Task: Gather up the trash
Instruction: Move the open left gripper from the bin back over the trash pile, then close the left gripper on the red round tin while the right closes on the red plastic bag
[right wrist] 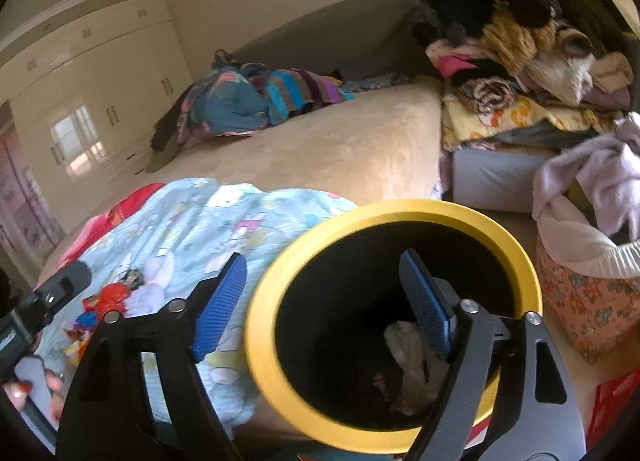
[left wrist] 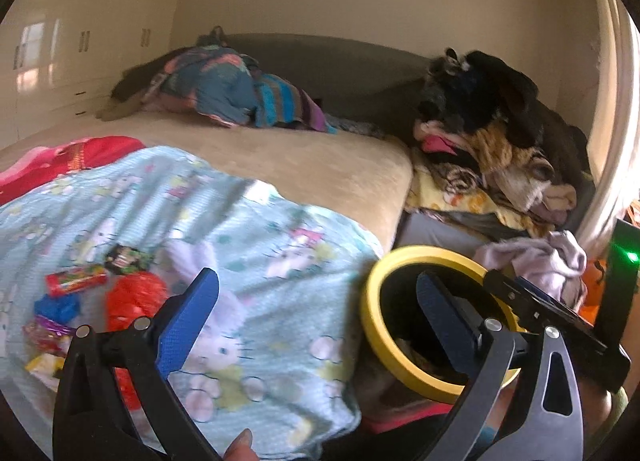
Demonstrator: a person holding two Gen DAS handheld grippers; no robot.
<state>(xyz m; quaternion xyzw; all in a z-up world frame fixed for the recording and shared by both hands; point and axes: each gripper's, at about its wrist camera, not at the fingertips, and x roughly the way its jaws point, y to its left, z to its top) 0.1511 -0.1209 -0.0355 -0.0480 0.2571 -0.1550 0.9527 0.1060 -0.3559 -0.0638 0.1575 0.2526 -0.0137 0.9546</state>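
Right wrist view: yellow-rimmed bin [right wrist: 394, 217] stands upright, mouth upward.

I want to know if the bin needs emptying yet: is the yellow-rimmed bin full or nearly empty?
Nearly empty. The right wrist view looks into the yellow-rimmed bin: only crumpled paper lies at its dark bottom.

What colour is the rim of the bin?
Yellow; the bin is black inside. The right wrist view shows it best.
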